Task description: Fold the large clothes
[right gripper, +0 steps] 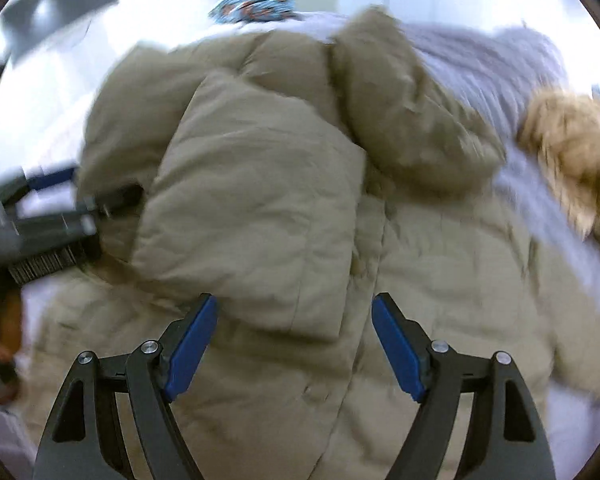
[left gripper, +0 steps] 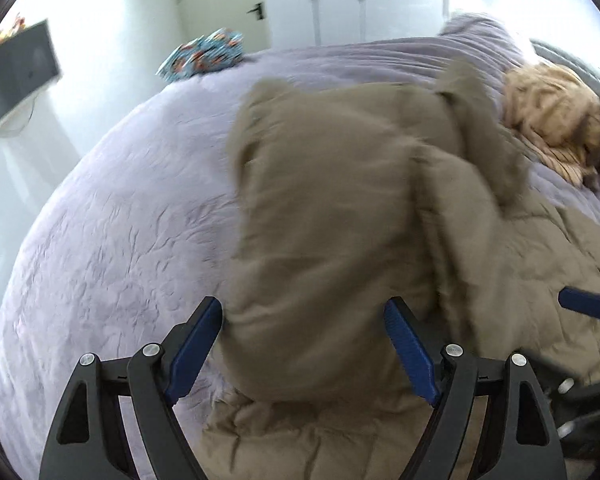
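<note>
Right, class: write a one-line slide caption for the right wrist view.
Open right gripper above a puffy khaki coat on a lilac bedspread.

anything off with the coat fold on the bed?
Yes. The padded khaki coat lies lumpy on the lilac bedspread, and one sleeve sticks out at an angle past the body.
</note>
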